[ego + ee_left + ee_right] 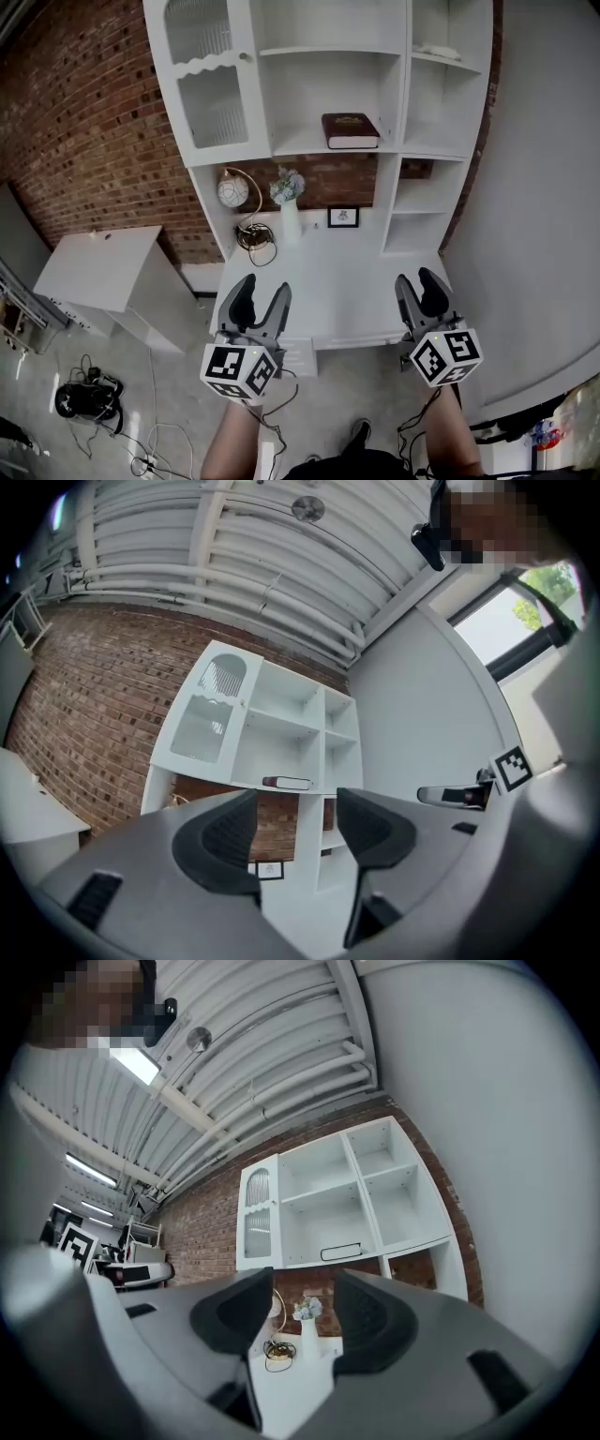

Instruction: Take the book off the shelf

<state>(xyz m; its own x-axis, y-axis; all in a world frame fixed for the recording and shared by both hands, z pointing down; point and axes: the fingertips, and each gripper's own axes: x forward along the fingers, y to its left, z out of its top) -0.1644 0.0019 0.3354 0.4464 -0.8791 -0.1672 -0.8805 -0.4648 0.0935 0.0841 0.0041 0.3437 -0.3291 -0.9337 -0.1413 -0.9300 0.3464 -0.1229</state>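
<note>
Dark maroon, the hardcover book [351,130] is laid flat on the white shelf unit's [300,141] middle ledge. The left gripper [264,286] and right gripper [415,278] are held empty, jaws apart (readied for reaching), well short of it.

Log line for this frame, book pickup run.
stage: pre-grasp | left gripper: open, empty | right gripper: open, empty | book: flat on shelf, untouched | position: both at desk edge, short of book

A dark maroon book [351,130] lies flat on the white shelf [309,143].
</note>
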